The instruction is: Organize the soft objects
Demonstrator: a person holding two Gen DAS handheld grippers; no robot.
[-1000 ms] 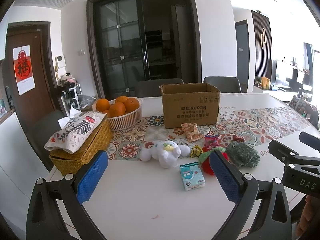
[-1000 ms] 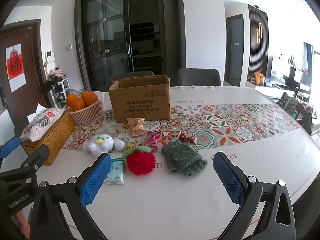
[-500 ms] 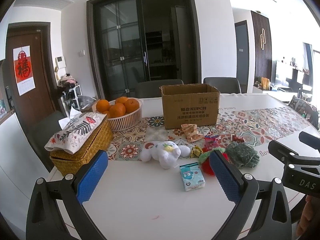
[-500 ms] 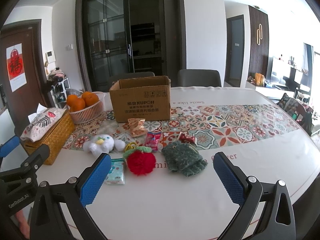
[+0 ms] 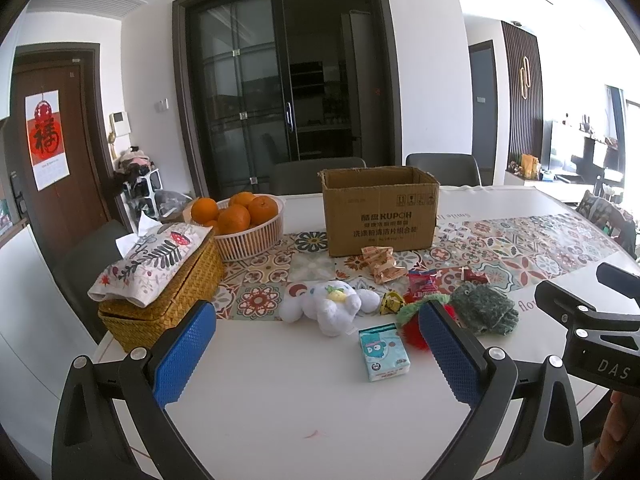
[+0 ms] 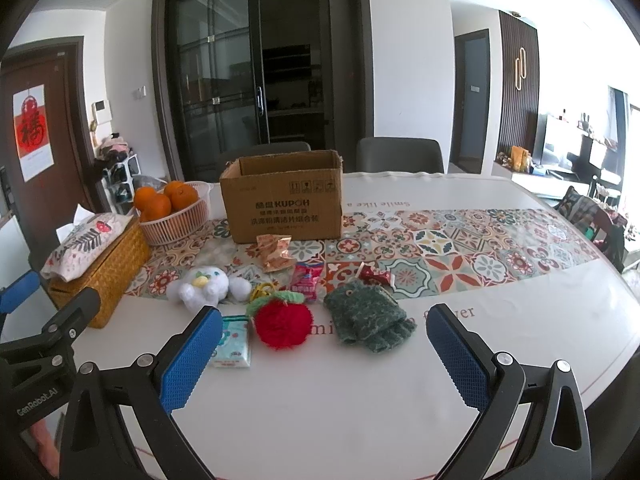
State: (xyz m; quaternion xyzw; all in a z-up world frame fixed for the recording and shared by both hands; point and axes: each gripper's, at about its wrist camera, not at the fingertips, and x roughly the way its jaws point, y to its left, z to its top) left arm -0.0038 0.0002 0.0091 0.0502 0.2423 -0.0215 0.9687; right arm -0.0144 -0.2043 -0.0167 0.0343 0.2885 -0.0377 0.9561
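Over white desk [image 5: 280,412] in a bright dining room: hovering low at the near edge, left gripper [image 5: 316,344] with jaws spread wide, gripping nothing. Same for right gripper [image 6: 324,356] beside it, jaws wide and empty. Probably held open like this so a bulky soft thing fits between the pads at the first reach.

Just ahead, lined up in a loose row near the front of the desk, within easy reach:
- small tissue pack [image 5: 384,352], lying flat, nearest the left jaws
- white plush toy [image 5: 324,306], on its side at the edge of patterned runner [image 6: 440,248]
- red knitted apple [image 6: 283,326], centred ahead of the right jaws, just beside the tissue pack
- green knitted gloves [image 6: 370,320], flat, just right of the apple

Mixed in behind them, crinkly snack wrappers [image 5: 384,266] and a red sweet packet [image 6: 306,276]; not soft, so likely to be left alone.

Further back, open cardboard box [image 5: 380,212], upright with flaps out of the way, mouth up; looks like the place meant for the soft things. Off to the left, basket of oranges [image 5: 248,224] and woven tissue box [image 5: 160,292], well apart from the row.

Judged stage: nothing picked yet, box contents not visible. Apple or gloves for the right side, plush or tissue pack for the left
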